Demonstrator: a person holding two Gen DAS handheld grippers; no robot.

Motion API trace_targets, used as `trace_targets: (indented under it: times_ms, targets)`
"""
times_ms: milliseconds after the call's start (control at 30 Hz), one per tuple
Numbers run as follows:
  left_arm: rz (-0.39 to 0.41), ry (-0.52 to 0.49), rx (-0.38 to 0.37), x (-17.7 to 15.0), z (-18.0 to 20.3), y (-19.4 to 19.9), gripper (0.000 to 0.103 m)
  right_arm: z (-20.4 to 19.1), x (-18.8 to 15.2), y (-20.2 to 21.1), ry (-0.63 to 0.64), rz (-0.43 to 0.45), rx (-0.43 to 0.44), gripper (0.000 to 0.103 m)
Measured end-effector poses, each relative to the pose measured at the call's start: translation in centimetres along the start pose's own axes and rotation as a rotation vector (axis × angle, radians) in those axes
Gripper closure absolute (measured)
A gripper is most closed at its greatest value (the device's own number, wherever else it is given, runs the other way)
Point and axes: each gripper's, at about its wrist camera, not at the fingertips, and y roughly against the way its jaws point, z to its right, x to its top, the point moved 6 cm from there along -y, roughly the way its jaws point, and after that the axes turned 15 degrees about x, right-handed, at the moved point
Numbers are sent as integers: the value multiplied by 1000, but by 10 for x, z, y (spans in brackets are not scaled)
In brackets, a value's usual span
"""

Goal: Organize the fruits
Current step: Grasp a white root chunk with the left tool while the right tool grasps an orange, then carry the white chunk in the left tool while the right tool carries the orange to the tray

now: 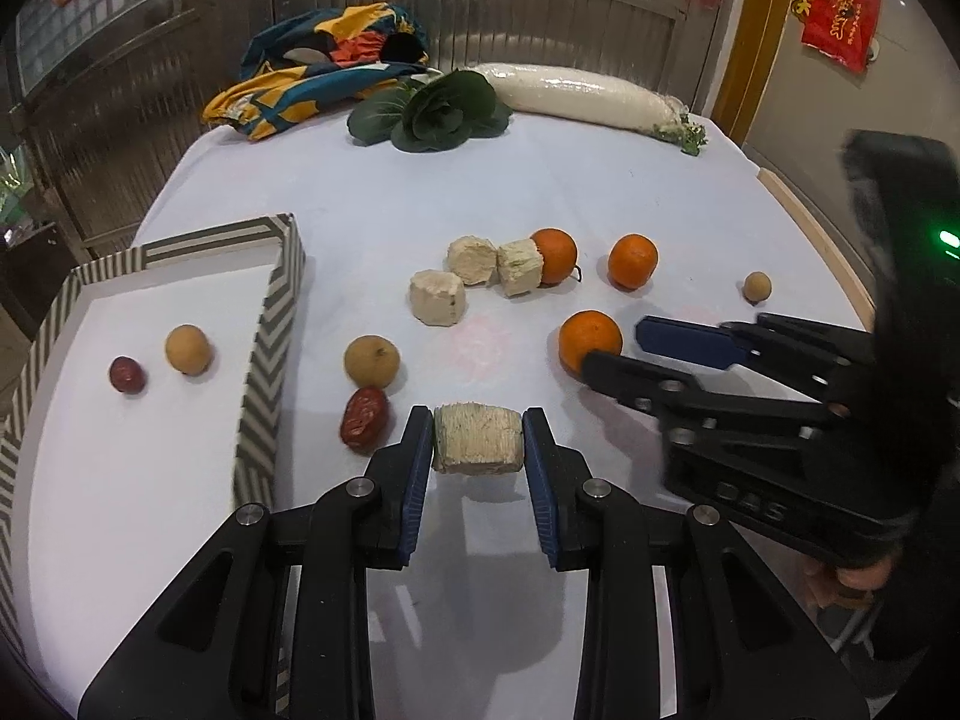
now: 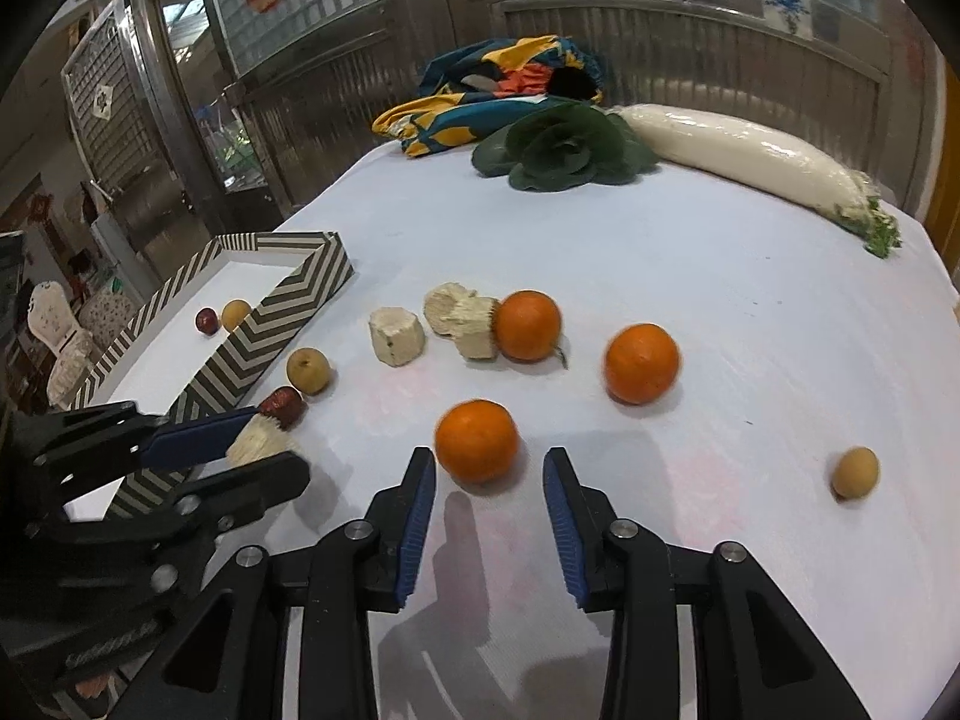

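Pale fibrous chunk (image 1: 477,439) is clamped between the left gripper (image 1: 478,441) fingers, lifted just off the desk (image 1: 372,192); cut faces rough, stringy, judged light and stiff, best held across its flat sides. Red date (image 1: 364,419) lies just left of the fingers, wrinkled and glossy. Striped tray (image 1: 273,324) further left holds a date and a tan round fruit. Right gripper (image 2: 489,468) fingers are spread apart, an orange (image 2: 477,441) just ahead between the tips, not touched; smooth, round, judged firm but prone to roll, best pinched across the widest part.
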Motion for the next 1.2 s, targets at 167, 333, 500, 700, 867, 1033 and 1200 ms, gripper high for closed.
trace_targets:
  times_ms: [167, 333, 500, 700, 867, 1033, 1200]
  targets:
    - [2, 8, 0, -2, -4, 4, 73, 1, 5, -17, 20, -31, -23, 68]
    - [8, 17, 10, -4, -10, 8, 73, 4, 1, -8, 14, -8, -50, 73]
    - [20, 26, 22, -5, -14, 13, 73, -1, -5, 13, -9, 39, -51, 73]
    - [38, 39, 31, -5, -20, 22, 73, -16, -13, 32, -6, 82, -49, 73]
    - [57, 54, 50, -5, -30, 32, 73, -34, -13, 39, 14, 97, -30, 73]
    - [70, 74, 70, -7, -45, 39, 73, -53, -12, 37, 41, 92, -13, 73]
    - [79, 96, 92, -8, -62, 44, 73, -70, -8, 32, 67, 89, 0, 73]
